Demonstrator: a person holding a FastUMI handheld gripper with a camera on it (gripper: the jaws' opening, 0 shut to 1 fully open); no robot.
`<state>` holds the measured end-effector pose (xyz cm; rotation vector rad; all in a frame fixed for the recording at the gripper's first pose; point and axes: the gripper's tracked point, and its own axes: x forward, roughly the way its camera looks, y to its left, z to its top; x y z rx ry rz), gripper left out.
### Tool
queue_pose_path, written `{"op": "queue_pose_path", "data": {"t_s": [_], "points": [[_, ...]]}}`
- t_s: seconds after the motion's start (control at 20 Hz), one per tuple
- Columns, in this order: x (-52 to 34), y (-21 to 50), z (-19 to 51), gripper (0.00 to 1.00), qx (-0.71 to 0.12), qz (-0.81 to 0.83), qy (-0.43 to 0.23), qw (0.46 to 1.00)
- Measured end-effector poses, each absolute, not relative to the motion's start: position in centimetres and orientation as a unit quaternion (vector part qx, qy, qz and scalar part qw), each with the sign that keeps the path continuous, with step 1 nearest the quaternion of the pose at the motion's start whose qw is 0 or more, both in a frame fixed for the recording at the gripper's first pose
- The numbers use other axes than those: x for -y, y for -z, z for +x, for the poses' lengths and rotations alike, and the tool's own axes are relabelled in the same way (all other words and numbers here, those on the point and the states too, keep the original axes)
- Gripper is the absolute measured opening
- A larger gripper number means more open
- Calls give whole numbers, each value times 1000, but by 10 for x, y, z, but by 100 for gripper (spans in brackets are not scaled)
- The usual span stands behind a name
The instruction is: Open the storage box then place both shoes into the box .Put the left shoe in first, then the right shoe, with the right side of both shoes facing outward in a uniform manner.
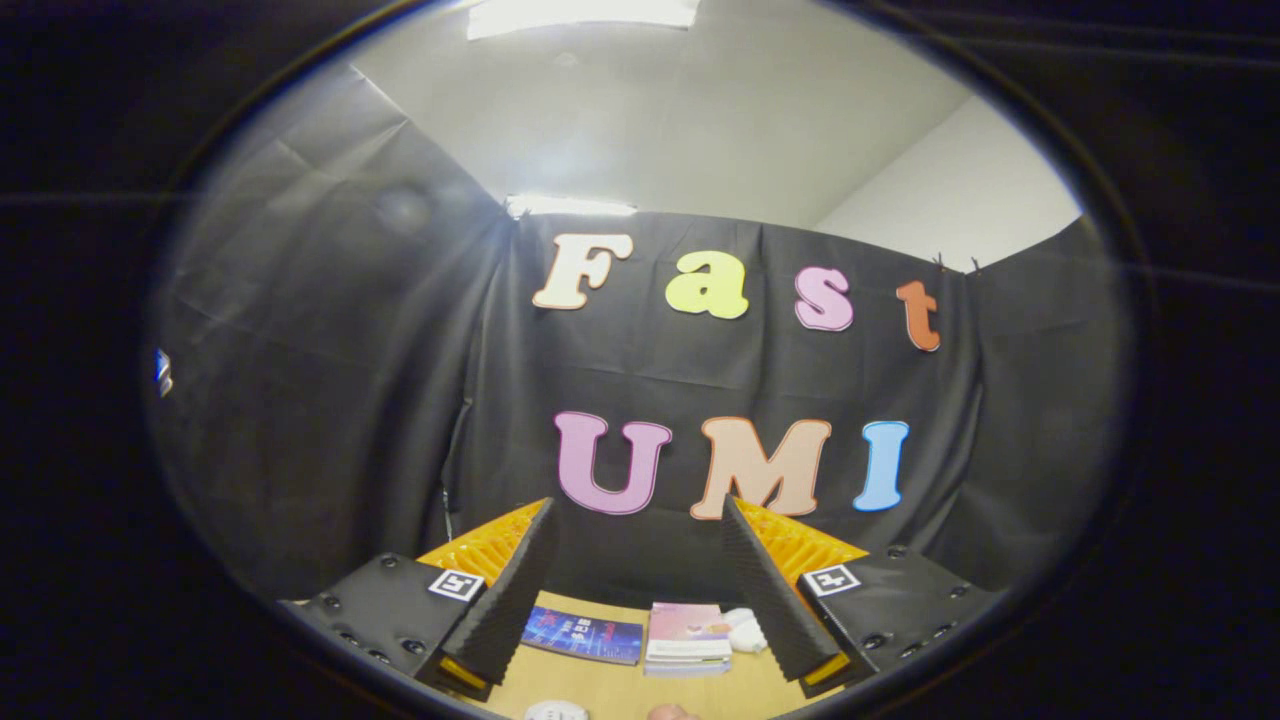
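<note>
My gripper (636, 515) is held high and tilted up toward the black cloth wall, its fingers spread wide with nothing between them. Low between the fingers I see a strip of the wooden table (610, 685). A white rounded thing (556, 711) peeks in at the table's near edge; I cannot tell whether it is a shoe. The storage box is hidden from this angle.
On the table beyond the fingers lie a blue booklet (584, 635), a small stack of pink-covered books (687, 637) and a white soft object (745, 630) beside the stack. A pinkish bit (672, 712) shows at the near edge. Black cloth walls close the booth.
</note>
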<state>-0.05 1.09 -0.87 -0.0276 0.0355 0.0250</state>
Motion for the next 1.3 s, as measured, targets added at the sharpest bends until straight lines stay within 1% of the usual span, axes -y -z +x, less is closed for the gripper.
{"op": "queue_pose_path", "data": {"t_s": [0.55, 0.75, 0.85, 1.0, 1.15, 1.3], "points": [[-16, 33, 6, 100, -44, -10, -24, 999], [-21, 68, 4, 100, -74, -6, -35, 997], [-29, 106, -2, 100, -116, -2, -47, 992], [-46, 186, -15, 100, -198, -1, -80, 977], [-57, 280, -44, 100, -299, -16, -106, 948], [-64, 356, -77, 100, -370, -32, -128, 920]]}}
